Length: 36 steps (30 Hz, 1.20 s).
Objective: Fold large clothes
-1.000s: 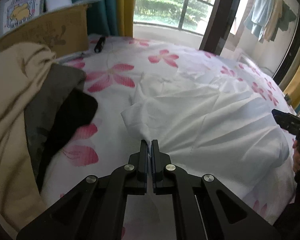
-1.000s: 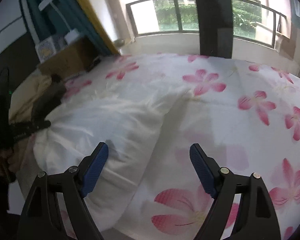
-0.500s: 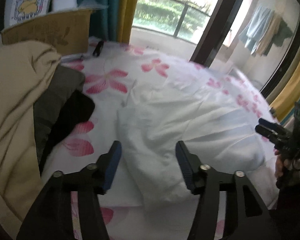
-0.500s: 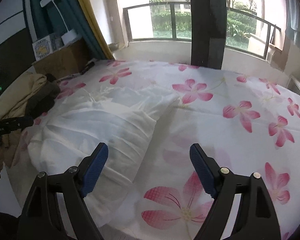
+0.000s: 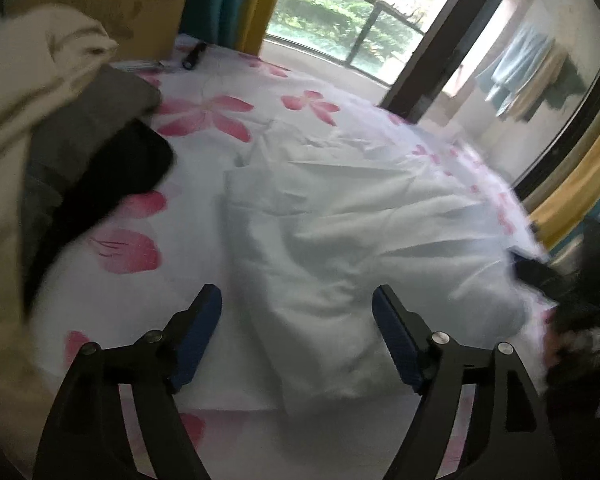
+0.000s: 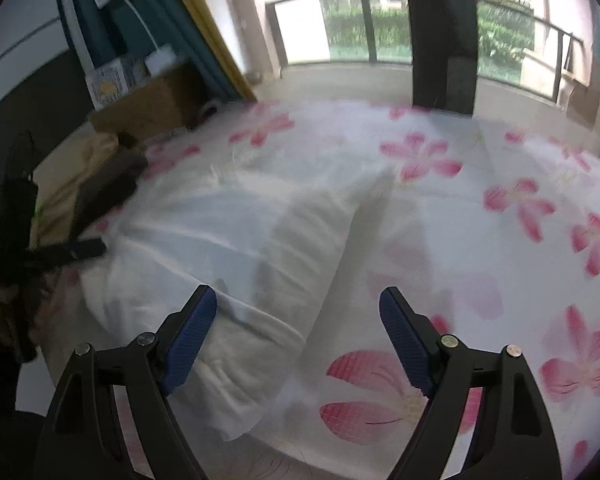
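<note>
A white garment (image 5: 352, 232) lies crumpled and partly folded on the flowered bed sheet (image 5: 204, 116). My left gripper (image 5: 298, 330) hovers over its near edge, jaws opening wide, with cloth below them and no pad pressing on it. In the right wrist view the same white garment (image 6: 228, 248) fills the left half of the bed. My right gripper (image 6: 298, 332) stands open above its right edge, pads clear of the fabric. The other gripper shows at each view's edge: the right gripper (image 5: 540, 276) blurred, the left gripper (image 6: 60, 252) at the garment's far side.
A heap of beige, grey and black clothes (image 5: 60, 132) sits on the bed's left side, with a cardboard box (image 5: 112, 12) and a small dark flashlight-like object (image 5: 194, 56) behind it. Curtains (image 6: 204, 28) and a balcony window (image 6: 348, 24) lie beyond the bed. Bare flowered sheet (image 6: 520, 220) stretches to the right.
My left gripper let go of the white garment's edge and its jaws spread wide; the cloth dropped flat onto the bed. The right gripper stayed open and barely moved.
</note>
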### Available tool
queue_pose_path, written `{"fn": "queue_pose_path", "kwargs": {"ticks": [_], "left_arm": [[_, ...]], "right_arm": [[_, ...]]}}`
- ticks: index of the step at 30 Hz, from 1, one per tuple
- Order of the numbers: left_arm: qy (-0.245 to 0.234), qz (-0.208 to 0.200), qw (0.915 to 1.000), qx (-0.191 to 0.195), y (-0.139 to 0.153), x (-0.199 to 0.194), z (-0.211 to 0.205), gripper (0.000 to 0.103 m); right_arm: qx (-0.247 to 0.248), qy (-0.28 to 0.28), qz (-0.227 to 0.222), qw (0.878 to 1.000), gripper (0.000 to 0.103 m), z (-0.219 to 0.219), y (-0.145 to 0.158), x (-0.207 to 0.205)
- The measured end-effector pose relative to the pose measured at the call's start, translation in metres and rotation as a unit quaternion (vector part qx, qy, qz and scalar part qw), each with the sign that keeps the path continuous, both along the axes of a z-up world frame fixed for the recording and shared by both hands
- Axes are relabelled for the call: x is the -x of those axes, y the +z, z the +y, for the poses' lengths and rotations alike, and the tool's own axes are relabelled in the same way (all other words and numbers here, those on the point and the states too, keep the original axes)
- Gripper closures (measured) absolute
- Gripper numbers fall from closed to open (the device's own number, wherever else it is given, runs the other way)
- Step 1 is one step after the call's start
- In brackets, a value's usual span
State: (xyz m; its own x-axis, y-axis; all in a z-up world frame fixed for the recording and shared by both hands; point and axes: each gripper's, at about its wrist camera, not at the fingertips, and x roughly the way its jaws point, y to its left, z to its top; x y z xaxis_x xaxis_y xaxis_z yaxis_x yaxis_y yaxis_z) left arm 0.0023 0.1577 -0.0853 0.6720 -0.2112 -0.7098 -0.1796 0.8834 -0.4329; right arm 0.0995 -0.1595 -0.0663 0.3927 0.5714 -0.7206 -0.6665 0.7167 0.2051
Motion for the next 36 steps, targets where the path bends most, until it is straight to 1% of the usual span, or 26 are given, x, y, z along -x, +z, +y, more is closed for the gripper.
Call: {"fn": "queue_pose_path", "kwargs": {"ticks": [1, 2, 3, 5, 10, 12, 17, 20, 22, 24, 27, 29, 33, 35, 36], "left_arm": [[-0.005, -0.002, 0.9999, 0.015, -0.001, -0.001, 0.001, 0.023], [-0.013, -0.006, 0.9992, 0.038, -0.003, -0.002, 0.001, 0.023], [-0.022, -0.012, 0.9977, 0.062, -0.004, -0.003, 0.001, 0.023], [-0.035, -0.019, 0.9943, 0.098, -0.008, -0.007, 0.001, 0.023], [-0.036, -0.024, 0.9901, 0.134, -0.01, -0.017, 0.0, 0.022], [-0.04, -0.021, 0.9898, 0.135, -0.01, -0.022, -0.002, 0.021], [-0.06, -0.011, 0.9905, 0.123, -0.006, -0.041, -0.016, 0.018], [-0.062, -0.006, 0.9917, 0.113, -0.002, -0.056, -0.031, 0.017], [-0.08, 0.003, 0.9923, 0.095, -0.001, -0.065, -0.045, 0.016], [-0.081, 0.012, 0.9948, 0.061, 0.001, -0.072, -0.055, 0.016], [-0.09, 0.024, 0.9953, 0.029, 0.003, -0.076, -0.06, 0.016], [-0.085, 0.033, 0.9959, 0.004, 0.005, -0.076, -0.059, 0.016], [-0.086, 0.039, 0.995, -0.034, 0.006, -0.077, -0.06, 0.016], [-0.089, 0.036, 0.9944, -0.045, 0.004, -0.077, -0.061, 0.016], [-0.092, 0.035, 0.9935, -0.058, 0.004, -0.078, -0.064, 0.016]], "right_arm": [[0.002, 0.003, 0.003, 1.0, 0.02, 0.002, -0.006, -0.001], [0.004, 0.006, 0.003, 1.0, 0.02, 0.004, -0.012, -0.001], [0.006, 0.01, 0.007, 1.0, 0.02, 0.006, -0.017, -0.001], [0.003, 0.011, 0.018, 1.0, 0.02, 0.006, -0.022, -0.003], [0.006, 0.015, 0.018, 1.0, 0.019, 0.007, -0.023, -0.004], [0.005, 0.015, 0.022, 1.0, 0.019, 0.007, -0.024, -0.006], [-0.002, 0.01, 0.029, 1.0, 0.019, 0.011, -0.024, -0.008], [-0.005, 0.008, 0.032, 0.999, 0.019, 0.014, -0.024, -0.008], [-0.007, 0.006, 0.036, 0.999, 0.019, 0.016, -0.025, -0.008], [-0.006, 0.004, 0.035, 0.999, 0.019, 0.016, -0.023, -0.007], [-0.007, -0.004, 0.034, 0.999, 0.019, 0.012, -0.018, -0.008], [-0.012, -0.018, 0.031, 0.999, 0.019, 0.008, -0.01, -0.009], [-0.017, -0.038, 0.017, 0.999, 0.018, 0.007, 0.003, -0.013], [-0.015, -0.04, 0.018, 0.999, 0.018, 0.01, 0.002, -0.017], [-0.014, -0.042, 0.019, 0.999, 0.018, 0.011, 0.0, -0.019]]}}
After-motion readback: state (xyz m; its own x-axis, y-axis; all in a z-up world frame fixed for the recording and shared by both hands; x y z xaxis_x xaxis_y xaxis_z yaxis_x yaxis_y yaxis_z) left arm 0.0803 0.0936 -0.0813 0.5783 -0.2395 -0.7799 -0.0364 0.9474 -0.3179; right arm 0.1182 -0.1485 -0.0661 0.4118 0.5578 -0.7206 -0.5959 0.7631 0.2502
